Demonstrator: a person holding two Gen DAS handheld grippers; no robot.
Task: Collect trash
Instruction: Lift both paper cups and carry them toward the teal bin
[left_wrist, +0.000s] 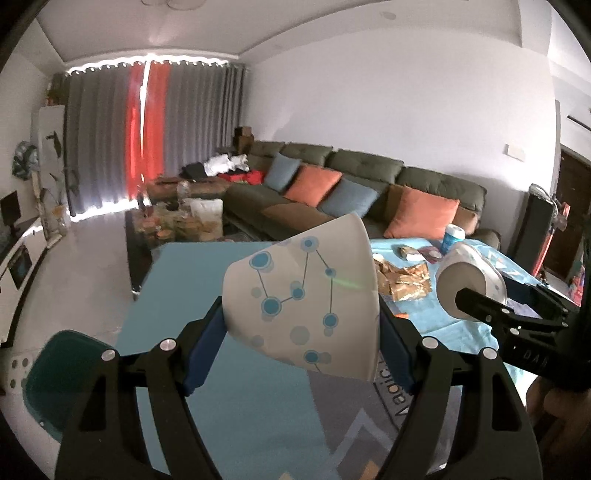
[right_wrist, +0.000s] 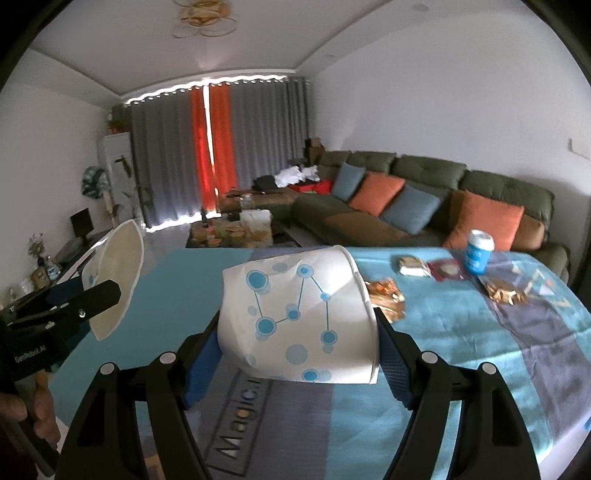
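While each gripper (left_wrist: 301, 345) (right_wrist: 297, 354) clamps a cup (left_wrist: 306, 295) (right_wrist: 295, 314) across its wall, note: paper cups are light and crush easily; grip gently mid-wall.

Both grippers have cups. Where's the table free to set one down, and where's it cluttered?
Free: the plain teal stretch of the tablecloth on the left, from the far edge toward the near lettering, beyond the left gripper and its paper cup. Crowded: far right, around the blue can, snack wrappers and small packets.
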